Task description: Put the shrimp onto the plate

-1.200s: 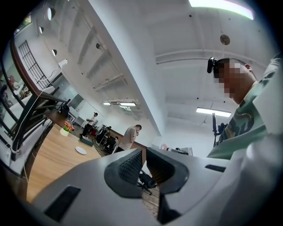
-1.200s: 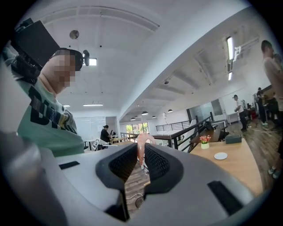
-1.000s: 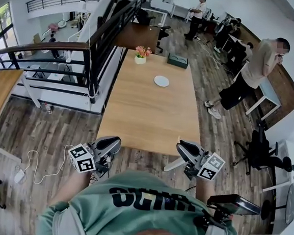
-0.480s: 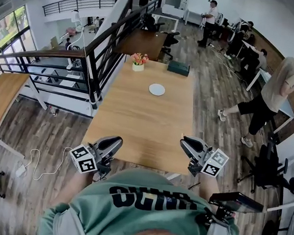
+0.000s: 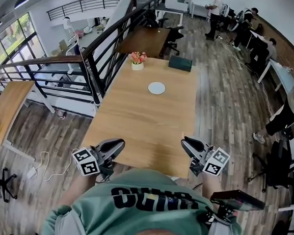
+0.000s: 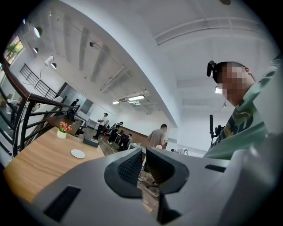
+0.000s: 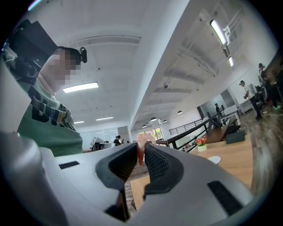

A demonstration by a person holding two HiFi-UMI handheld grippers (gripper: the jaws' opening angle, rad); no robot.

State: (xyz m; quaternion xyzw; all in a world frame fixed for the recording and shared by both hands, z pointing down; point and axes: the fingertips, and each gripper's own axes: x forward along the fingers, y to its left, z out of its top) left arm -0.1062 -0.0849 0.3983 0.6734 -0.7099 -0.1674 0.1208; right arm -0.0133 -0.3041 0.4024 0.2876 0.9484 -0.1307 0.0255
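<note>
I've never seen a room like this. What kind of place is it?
Most likely a big open office on an upper floor. There's a long wooden table, a black railing overlooking a lower level, and office chairs with people at desks at the far end.

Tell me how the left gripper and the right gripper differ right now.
The right gripper is shut on a shrimp; the left gripper is open, with nothing between its jaws. In the head view, the right gripper is by the near right corner of the table, while the left gripper is by its near left corner. Both point along the table towards the far end, where the plate lies.
</note>
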